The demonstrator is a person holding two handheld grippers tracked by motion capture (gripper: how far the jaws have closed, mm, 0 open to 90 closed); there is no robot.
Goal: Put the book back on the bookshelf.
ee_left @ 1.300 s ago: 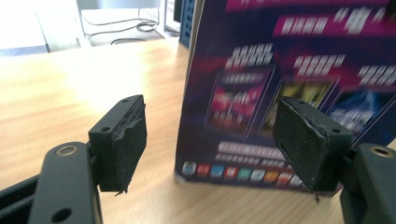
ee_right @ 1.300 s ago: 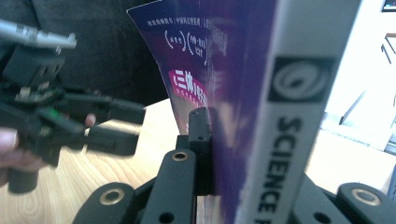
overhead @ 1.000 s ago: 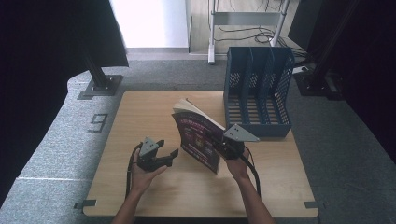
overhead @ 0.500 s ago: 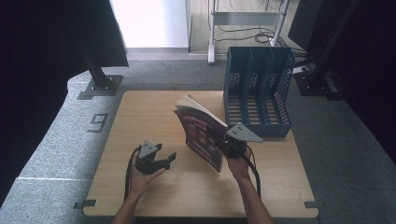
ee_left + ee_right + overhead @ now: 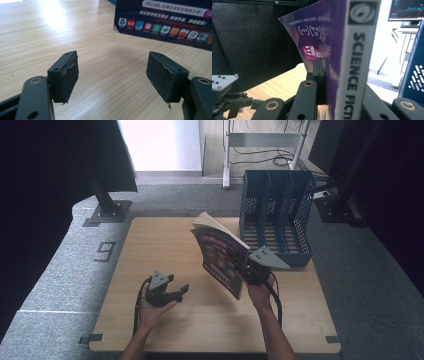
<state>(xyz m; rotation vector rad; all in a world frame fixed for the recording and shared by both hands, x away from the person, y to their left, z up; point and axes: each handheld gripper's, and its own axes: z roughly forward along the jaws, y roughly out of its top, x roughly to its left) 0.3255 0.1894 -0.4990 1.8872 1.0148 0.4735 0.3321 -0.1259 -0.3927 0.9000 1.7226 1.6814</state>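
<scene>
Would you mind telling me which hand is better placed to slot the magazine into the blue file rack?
The right. Its hand-held gripper is shut on the magazine, holding it upright off the table beside the blue file rack. The left hand-held gripper is open, low over the table, farther from the rack.

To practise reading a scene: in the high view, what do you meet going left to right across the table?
Left hand-held gripper → purple paperback magazine → right hand-held gripper → blue slotted plastic file rack.

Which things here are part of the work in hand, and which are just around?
In the job:
- magazine, clamped in the right gripper
- blue file rack behind it, the likely destination

Just around:
- left gripper, jaws open and empty
- wooden table
- metal stand on the floor beyond
</scene>
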